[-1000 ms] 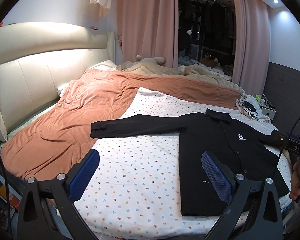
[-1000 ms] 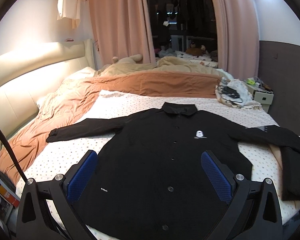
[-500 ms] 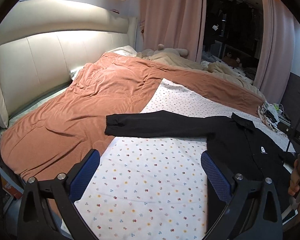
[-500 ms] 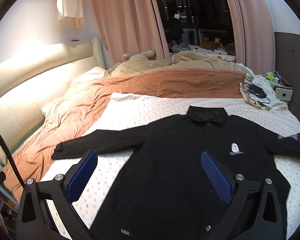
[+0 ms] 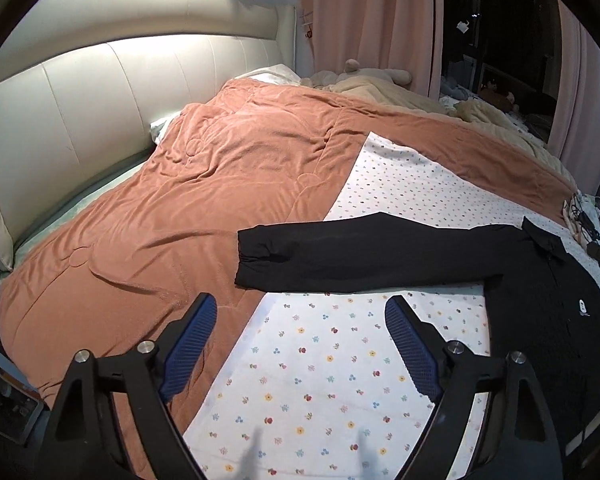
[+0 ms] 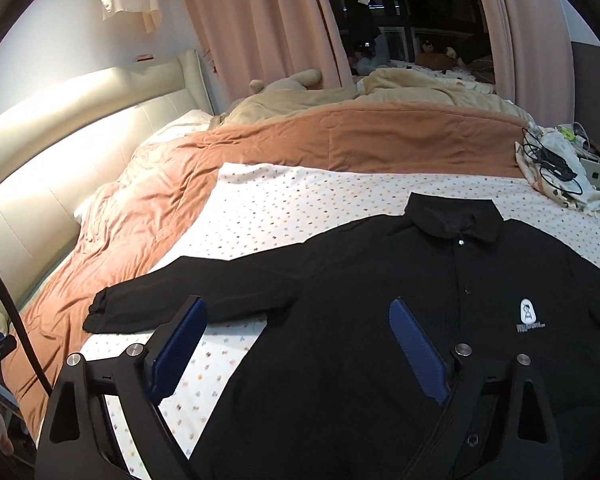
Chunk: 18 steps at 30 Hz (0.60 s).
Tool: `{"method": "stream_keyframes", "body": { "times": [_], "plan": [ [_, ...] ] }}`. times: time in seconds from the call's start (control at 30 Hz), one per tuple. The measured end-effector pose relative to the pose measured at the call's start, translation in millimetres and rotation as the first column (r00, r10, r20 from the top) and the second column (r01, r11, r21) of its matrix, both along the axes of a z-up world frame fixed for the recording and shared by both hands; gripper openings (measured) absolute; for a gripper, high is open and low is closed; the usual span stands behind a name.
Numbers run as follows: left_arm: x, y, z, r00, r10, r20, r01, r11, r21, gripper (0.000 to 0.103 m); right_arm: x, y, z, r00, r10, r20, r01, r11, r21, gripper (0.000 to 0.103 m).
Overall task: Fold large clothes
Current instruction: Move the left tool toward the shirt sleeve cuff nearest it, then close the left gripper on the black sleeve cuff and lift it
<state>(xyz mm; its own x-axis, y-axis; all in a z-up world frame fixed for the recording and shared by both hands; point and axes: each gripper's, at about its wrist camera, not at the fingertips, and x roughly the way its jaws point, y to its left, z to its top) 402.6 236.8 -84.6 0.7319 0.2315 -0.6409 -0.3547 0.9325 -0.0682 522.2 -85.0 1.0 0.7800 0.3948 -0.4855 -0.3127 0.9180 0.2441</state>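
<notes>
In the left wrist view, the left gripper (image 5: 300, 344) stood with its jaws apart, having just narrowed a little, and nothing lay between its blue pads (image 5: 190, 348). Below it was the flower-dotted sheet (image 5: 312, 364). The black shirt (image 5: 548, 320) lay flat on that sheet toward 3 o'clock of the gripper, its long sleeve (image 5: 360, 258) stretched across at 12 o'clock, just beyond the fingertips and not touching them. The sleeve's cuff (image 5: 256, 258) reached onto the rust-coloured blanket (image 5: 180, 208) at about 11 o'clock. A cream headboard (image 5: 100, 92) rose at 10 o'clock.

In the right wrist view, the right gripper (image 6: 298, 348) also had its jaws apart (likewise just drawn in slightly) with nothing pinched. It hovered over the shirt's body (image 6: 360, 320), buttoned front up; whether the pads brushed the cloth was hard to judge. The collar (image 6: 454, 220) lay at 1 o'clock, the white chest logo (image 6: 528, 314) at 3 o'clock, and the outstretched sleeve ran to 9 o'clock, ending beside the blanket. A heap of cables and cloth (image 6: 556, 168) sat at 2 o'clock near the bed's far corner.
</notes>
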Motion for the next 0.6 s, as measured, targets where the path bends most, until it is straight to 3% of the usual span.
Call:
{"method": "stream_keyframes", "body": {
  "times": [0.07,0.17,0.27,0.43,0.6],
  "plan": [
    [12.9,7.6,-7.6,1.000,-0.005,-0.018,0.005,1.000,0.000,0.087,13.1,3.8,0.7,1.000,0.004,-0.013,-0.004,1.000,0.006,0.077],
    [33.1,22.1,-20.5,0.999,-0.011,-0.052,0.010,1.000,-0.017,0.086,32.0,11.6,-3.4,1.000,0.011,-0.025,-0.011,1.000,-0.005,0.075],
    [57.0,34.2,-36.4,0.995,-0.027,-0.097,0.026,1.000,-0.017,0.077,56.6,24.6,-12.7,0.998,0.040,-0.054,-0.041,0.999,-0.013,0.071],
    [91.6,50.3,-69.4,0.983,-0.018,-0.182,0.024,0.999,0.031,0.075,90.6,54.7,-27.3,0.989,0.117,-0.085,-0.124,0.989,-0.080,0.071],
    [121.9,66.8,-104.1,0.964,-0.013,-0.265,0.034,0.996,0.077,0.070,120.6,66.4,-40.2,0.986,0.134,-0.101,-0.144,0.986,-0.089,0.071]
  ]
}}
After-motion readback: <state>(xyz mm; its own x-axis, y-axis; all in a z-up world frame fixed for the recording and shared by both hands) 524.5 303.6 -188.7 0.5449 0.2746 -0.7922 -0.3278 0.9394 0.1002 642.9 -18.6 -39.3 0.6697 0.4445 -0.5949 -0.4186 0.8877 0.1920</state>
